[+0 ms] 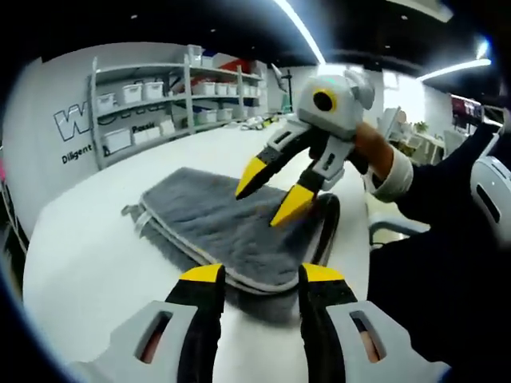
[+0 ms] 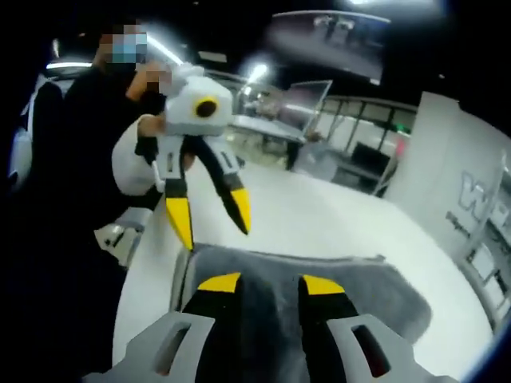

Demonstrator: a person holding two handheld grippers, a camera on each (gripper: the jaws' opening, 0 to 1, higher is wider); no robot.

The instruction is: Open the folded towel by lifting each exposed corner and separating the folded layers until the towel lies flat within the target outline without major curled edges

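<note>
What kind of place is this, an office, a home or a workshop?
Probably a lab or workshop room. Metal shelves hold white storage bins, lettering runs across the wall, long ceiling light strips glow overhead, and the grey towel lies on a big white table.

- Left gripper view: camera rides low behind the left gripper, close above the white table, facing across the grey towel toward shelving at 11 o'clock; the right gripper enters at 1 o'clock.
- Right gripper view: faces the opposite way over the same towel; the left gripper hangs at 11 o'clock.
- Shared: towel, table, both grippers.
</note>
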